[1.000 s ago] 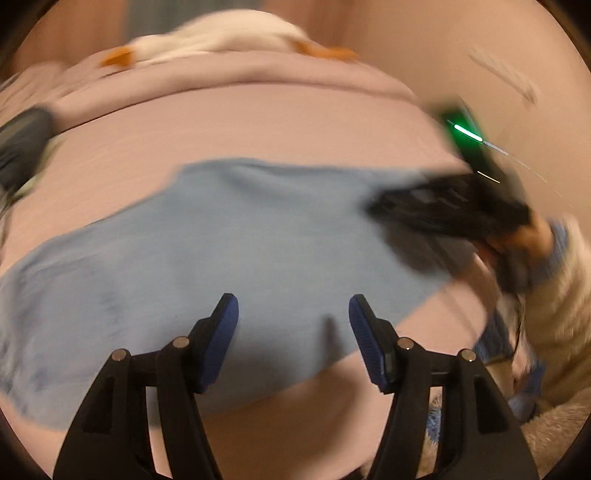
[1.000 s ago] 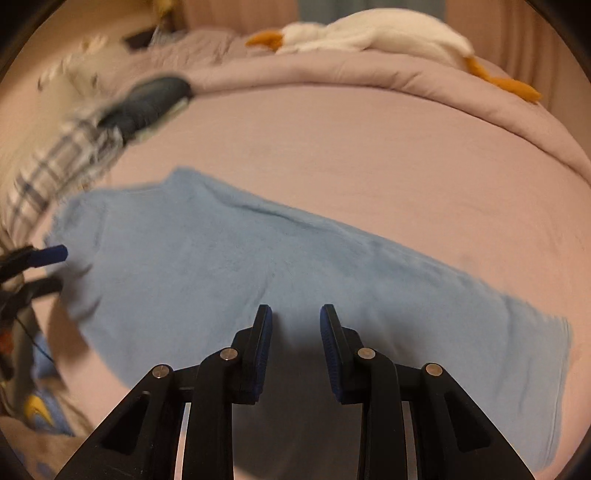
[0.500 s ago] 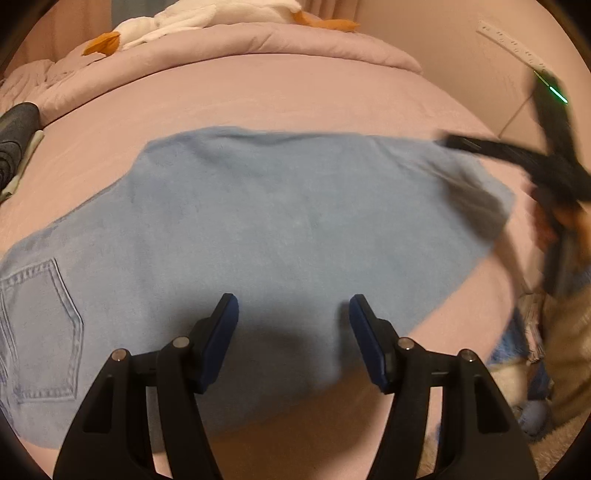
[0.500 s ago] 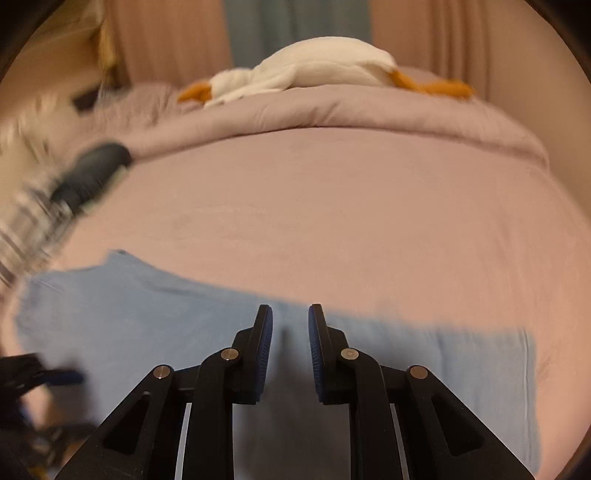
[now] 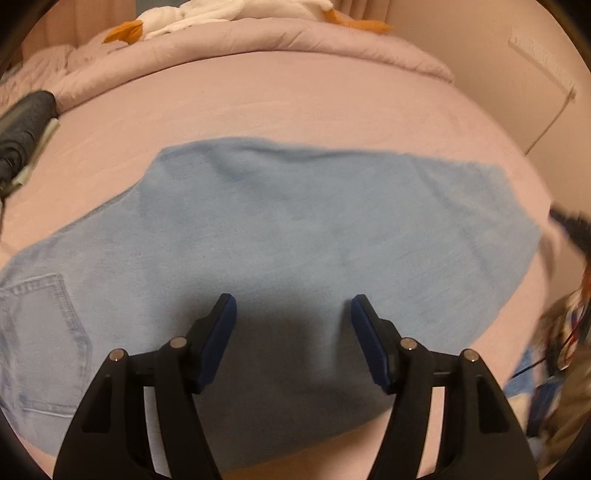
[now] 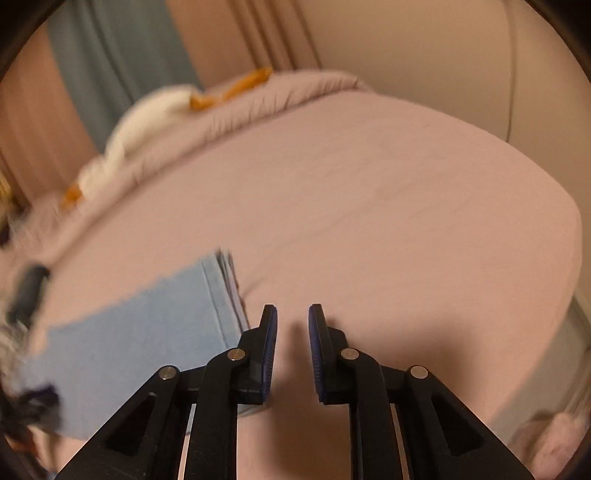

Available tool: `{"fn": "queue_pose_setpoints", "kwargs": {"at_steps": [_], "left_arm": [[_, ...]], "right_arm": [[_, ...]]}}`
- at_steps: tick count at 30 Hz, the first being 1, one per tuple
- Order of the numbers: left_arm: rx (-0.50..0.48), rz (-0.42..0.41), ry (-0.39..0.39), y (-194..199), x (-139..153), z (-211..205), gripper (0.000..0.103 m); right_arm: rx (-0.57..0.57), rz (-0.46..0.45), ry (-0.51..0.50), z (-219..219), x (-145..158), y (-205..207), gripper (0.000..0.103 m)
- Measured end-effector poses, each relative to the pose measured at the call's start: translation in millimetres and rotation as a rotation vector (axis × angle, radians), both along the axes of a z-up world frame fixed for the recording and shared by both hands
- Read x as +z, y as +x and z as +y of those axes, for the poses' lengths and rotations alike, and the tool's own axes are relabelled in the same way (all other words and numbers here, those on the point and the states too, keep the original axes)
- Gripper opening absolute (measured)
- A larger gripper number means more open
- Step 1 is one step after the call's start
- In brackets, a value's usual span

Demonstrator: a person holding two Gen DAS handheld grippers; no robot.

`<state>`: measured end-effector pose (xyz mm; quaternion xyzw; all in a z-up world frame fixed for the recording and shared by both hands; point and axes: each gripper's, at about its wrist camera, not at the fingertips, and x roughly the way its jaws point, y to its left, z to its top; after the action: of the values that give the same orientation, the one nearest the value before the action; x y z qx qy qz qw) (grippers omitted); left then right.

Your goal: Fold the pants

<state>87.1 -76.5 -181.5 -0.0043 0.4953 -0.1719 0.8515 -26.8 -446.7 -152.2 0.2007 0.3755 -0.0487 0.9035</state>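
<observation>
Light blue jeans (image 5: pixel 295 229) lie flat across the pink bed sheet (image 5: pixel 295 92), with a back pocket (image 5: pixel 40 332) at the left and the leg ends to the right. My left gripper (image 5: pixel 291 310) hovers open over the near edge of the jeans, nothing between its pads. In the right wrist view the leg hem (image 6: pixel 221 295) ends just left of my right gripper (image 6: pixel 293 314). That gripper is over bare sheet, its jaws a narrow gap apart and empty. It shows as a dark blur (image 5: pixel 570 225) at the left wrist view's right edge.
A white plush goose (image 5: pixel 229 11) with orange feet lies on the rolled duvet at the far end of the bed. Dark folded clothing (image 5: pixel 22 125) sits at the bed's left side. A beige wall (image 6: pixel 443 55) borders the right. The bed's right edge (image 6: pixel 569 295) drops off.
My right gripper swept off the jeans to the right, past the leg hem, rolling as it went, and its jaws narrowed. My left gripper shifted slightly over the jeans and stayed open.
</observation>
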Motion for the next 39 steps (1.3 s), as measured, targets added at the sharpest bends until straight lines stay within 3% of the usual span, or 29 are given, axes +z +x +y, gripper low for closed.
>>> {"fn": "queue_pose_setpoints", "kwargs": {"at_steps": [1,5,8,12,15,17,19,22,26,30,35,39], "left_arm": [[-0.005,0.005,-0.035,0.6,2.7,-2.8,0.065],[-0.067,0.054,-0.187,4.8,10.7,-30.3,0.065],[-0.074,0.123,-0.303,15.7,9.1,-49.1,0.065],[-0.064,0.169,-0.384,25.1,1.9,-67.0,0.065],[-0.026,0.218,-0.396,26.6,-11.8,-69.0,0.065],[-0.006,0.229,-0.44,25.7,-15.7,-63.6,0.064],[0.009,0.241,-0.461,25.9,-14.0,-56.9,0.063],[0.033,0.254,-0.502,22.9,-6.9,-48.2,0.064],[0.017,0.265,-0.697,23.3,8.2,-44.8,0.068],[-0.013,0.287,-0.905,25.4,18.8,-51.2,0.084],[-0.002,0.322,-0.92,32.7,14.9,-56.7,0.084],[0.03,0.365,-0.952,34.1,4.8,-48.5,0.078]], "right_arm": [[0.019,-0.013,0.076,-3.4,3.0,-11.2,0.017],[0.082,0.035,0.217,10.7,-9.1,-39.3,0.025],[0.119,0.074,0.331,30.9,-27.2,-30.4,0.037],[0.051,0.101,0.383,39.6,-48.7,-2.4,0.037],[-0.012,0.034,0.429,37.1,-52.9,9.6,0.037],[-0.06,0.001,0.419,38.9,-55.4,15.8,0.03],[-0.079,-0.012,0.399,41.3,-51.1,8.8,0.016],[-0.069,-0.062,0.317,54.2,-31.4,8.7,0.013],[0.08,-0.148,0.059,101.8,13.4,13.3,0.012],[0.235,-0.198,-0.121,160.4,33.8,12.8,0.012],[0.381,-0.202,-0.254,222.0,26.3,13.9,0.012],[0.505,-0.219,-0.295,257.8,20.3,10.6,0.012]]}}
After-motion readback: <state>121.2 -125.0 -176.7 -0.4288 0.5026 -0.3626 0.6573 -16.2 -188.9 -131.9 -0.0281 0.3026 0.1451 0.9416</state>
